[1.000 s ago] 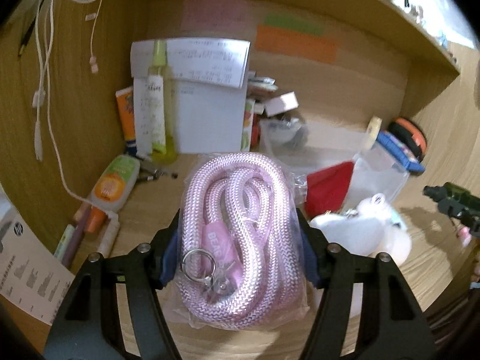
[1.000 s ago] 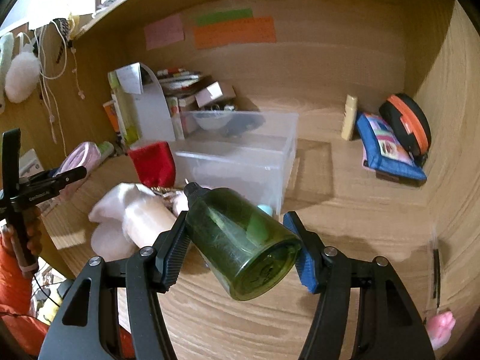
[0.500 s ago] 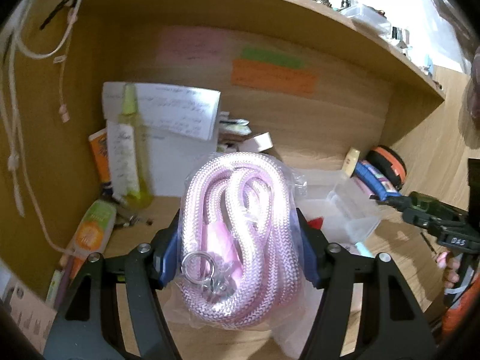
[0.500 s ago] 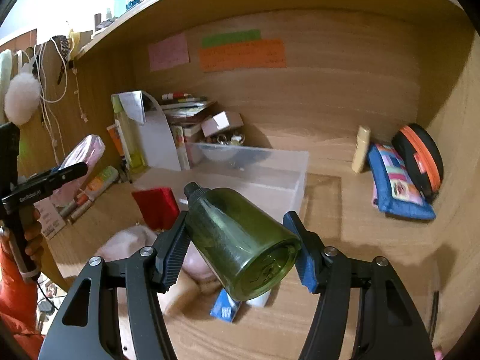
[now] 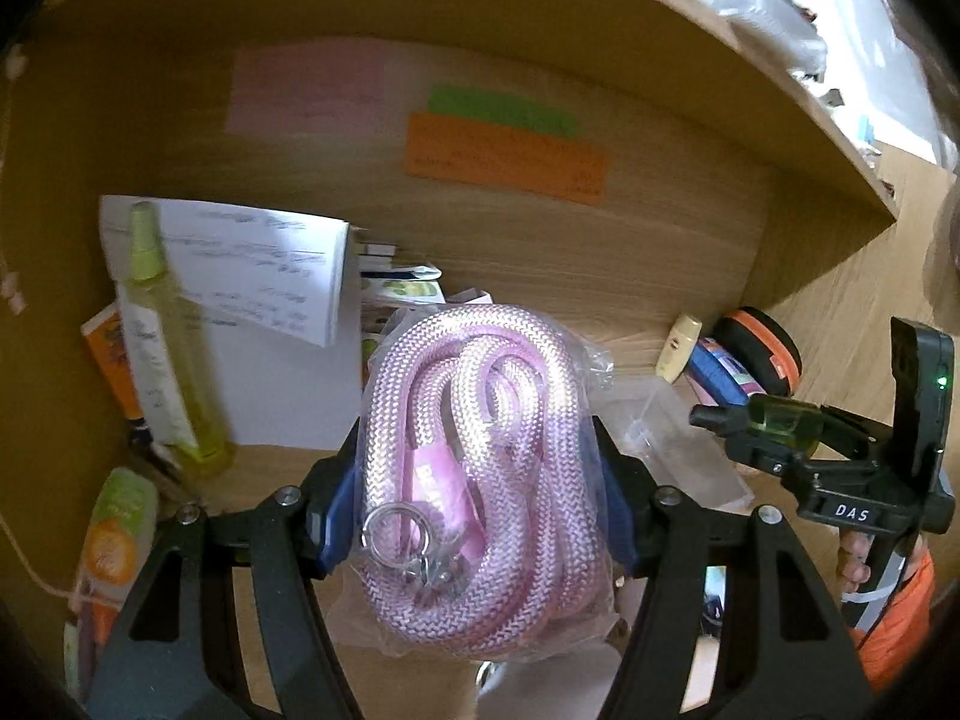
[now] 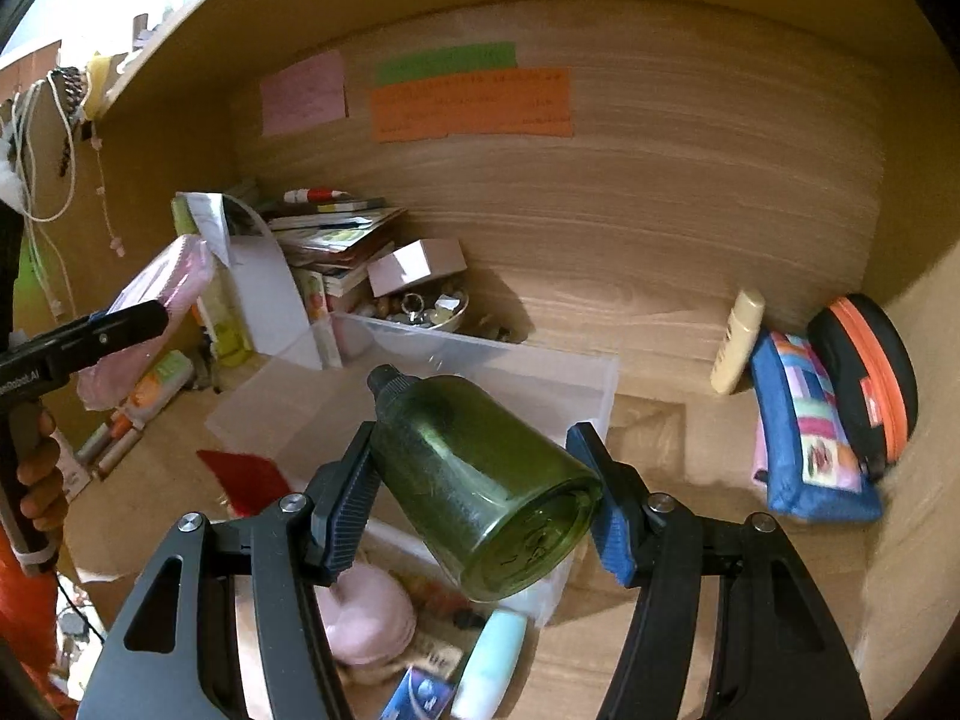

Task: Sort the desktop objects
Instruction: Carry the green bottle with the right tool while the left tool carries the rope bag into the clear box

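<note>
Both grippers are loaded and held above the table, so the step in hand is judged to be carrying items to their sorted places. The left gripper (image 5: 474,480) has its jaws pinching a bagged pink rope (image 5: 480,468). The right gripper (image 6: 480,492) has its jaws pinching a green bottle (image 6: 480,480), tilted, neck pointing away.

The next move likely calls for lowering each item over the clear bin (image 6: 480,372) and spreading the jaws.

The right wrist view shows the bin's interior and the pouches (image 6: 810,420); the left wrist view shows the paper stack (image 5: 252,264) and yellow tube (image 5: 174,336).
</note>
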